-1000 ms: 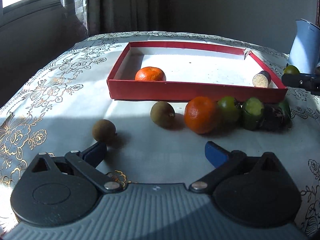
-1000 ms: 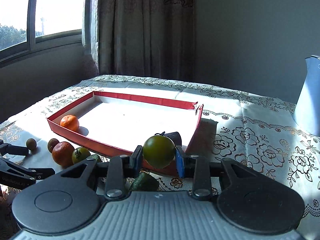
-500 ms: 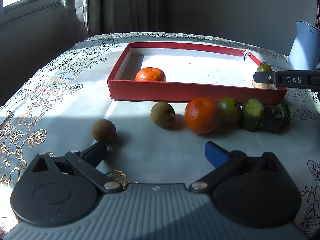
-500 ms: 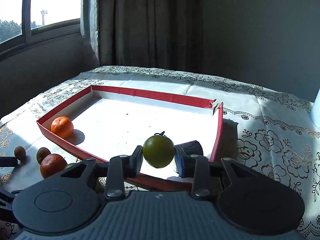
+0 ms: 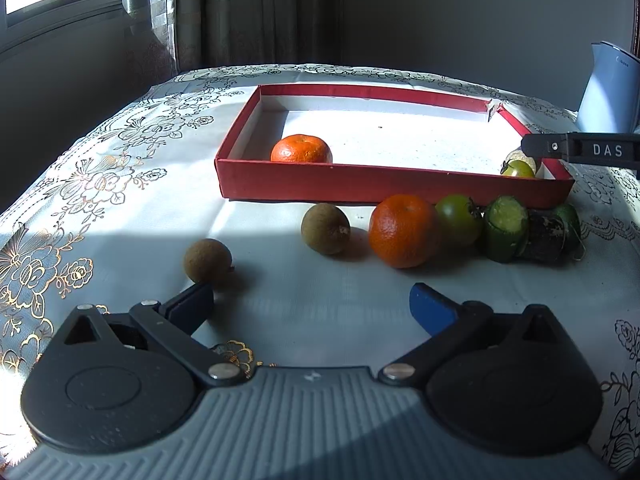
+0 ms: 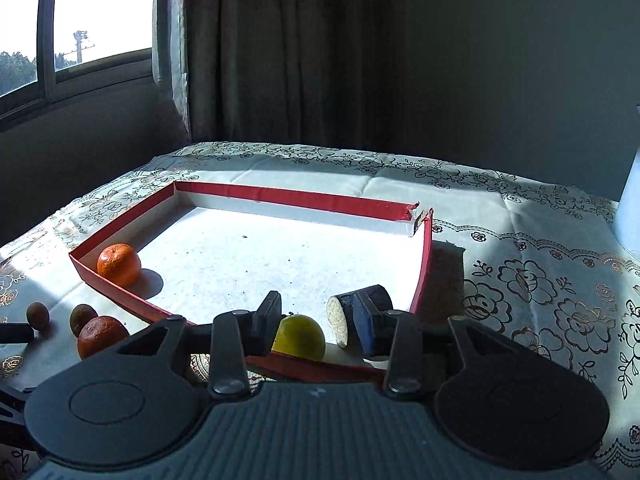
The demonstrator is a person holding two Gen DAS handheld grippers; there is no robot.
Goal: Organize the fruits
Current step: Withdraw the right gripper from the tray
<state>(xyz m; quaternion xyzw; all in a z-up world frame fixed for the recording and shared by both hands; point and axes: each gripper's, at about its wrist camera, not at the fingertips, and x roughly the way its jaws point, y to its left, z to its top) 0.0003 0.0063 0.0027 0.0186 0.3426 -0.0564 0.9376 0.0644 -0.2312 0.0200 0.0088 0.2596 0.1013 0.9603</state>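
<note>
Green tomato (image 6: 300, 338) now in red tray (image 6: 288, 196), right tool (image 6: 316, 320) just opening, orange (image 6: 119, 264) inside

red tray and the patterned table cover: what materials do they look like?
Shallow red tray: probably cardboard with a matte red skin and a white inside; its far right corner is torn open, showing a thin, papery wall.
White table cover with gold and black flowers: likely woven or embossed cloth; creases show, and the gold outlines glint in the sun.

Jug (image 5: 608, 88) cut by frame edge
</note>
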